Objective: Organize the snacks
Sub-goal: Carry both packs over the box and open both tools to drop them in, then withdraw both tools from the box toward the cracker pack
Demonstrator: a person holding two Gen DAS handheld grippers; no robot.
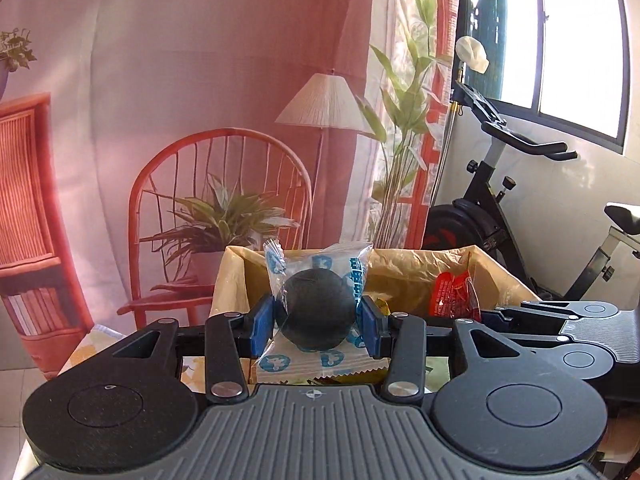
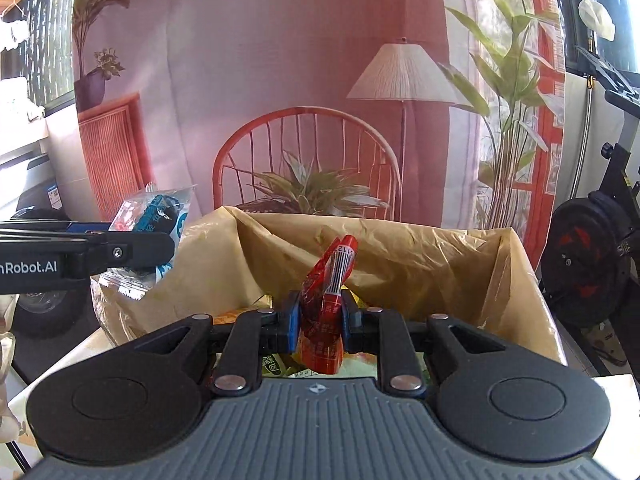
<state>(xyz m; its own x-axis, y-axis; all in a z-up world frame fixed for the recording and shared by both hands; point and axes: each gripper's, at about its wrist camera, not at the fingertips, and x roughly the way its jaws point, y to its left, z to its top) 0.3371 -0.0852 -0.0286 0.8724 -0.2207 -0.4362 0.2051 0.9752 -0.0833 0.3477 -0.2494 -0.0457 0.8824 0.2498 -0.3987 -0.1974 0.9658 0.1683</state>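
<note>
midway, i judge: left tool [image 1: 318, 318] clamps a round dark snack packet [image 1: 318, 306], right tool [image 2: 320, 322] clamps a red sachet [image 2: 326, 300], both at the lined box's [image 2: 400, 248] 6 o'clock rim; some packets already lie inside.

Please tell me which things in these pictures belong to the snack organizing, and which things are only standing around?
Part of the job:
left gripper, shut on the dark round snack
right gripper, shut on the red packet
lined box

Just there:
exercise bike
printed backdrop

Left tool [image 1: 318, 322] and right tool [image 2: 320, 322] both clamped
</note>
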